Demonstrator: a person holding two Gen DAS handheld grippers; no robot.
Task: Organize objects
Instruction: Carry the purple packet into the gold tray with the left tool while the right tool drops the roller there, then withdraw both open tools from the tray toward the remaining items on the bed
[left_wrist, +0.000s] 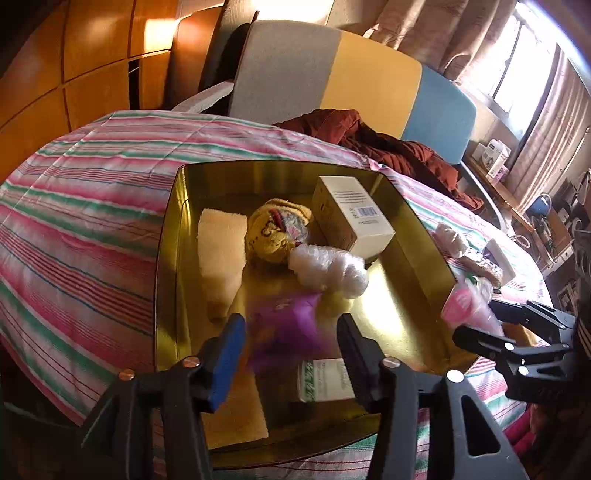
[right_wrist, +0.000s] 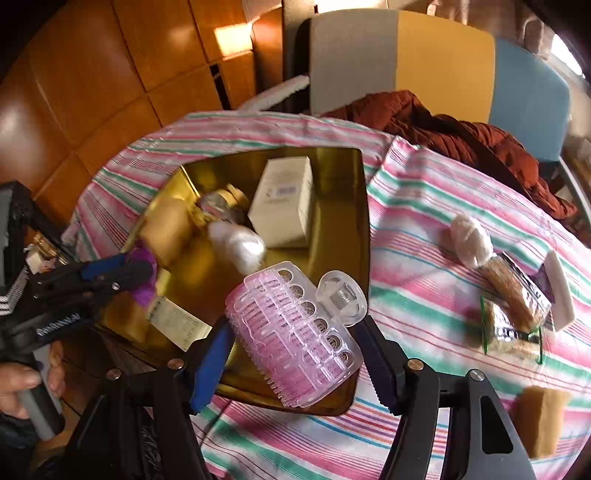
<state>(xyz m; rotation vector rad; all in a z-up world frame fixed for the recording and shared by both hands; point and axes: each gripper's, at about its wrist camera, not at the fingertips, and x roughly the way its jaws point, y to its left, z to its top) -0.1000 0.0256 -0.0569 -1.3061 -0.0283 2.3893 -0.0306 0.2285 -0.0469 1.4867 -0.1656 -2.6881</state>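
An open gold tin (left_wrist: 170, 258) sits on the striped cloth and holds a white box (left_wrist: 354, 218), a yellow plush (left_wrist: 277, 236), a bubble-wrap bundle (left_wrist: 328, 269) and a beige sponge (left_wrist: 221, 258). My left gripper (left_wrist: 290, 350) hangs over the tin's near end with its jaws apart. A blurred purple packet (left_wrist: 284, 332) lies between them, clear of the right pad. My right gripper (right_wrist: 295, 362) is shut on a pink hair roller (right_wrist: 291, 332) in a clear clip, above the tin's near right corner (right_wrist: 364, 155). The left gripper (right_wrist: 136, 273) also shows in the right wrist view.
On the cloth to the right of the tin lie a white wrapped bundle (right_wrist: 472, 240), a clear snack packet (right_wrist: 513, 295), a white bar (right_wrist: 559, 291) and a tan sponge (right_wrist: 539, 417). A rust-red jacket (right_wrist: 461, 136) and a chair (right_wrist: 443, 55) stand behind. A hand (right_wrist: 18, 380) holds the left gripper.
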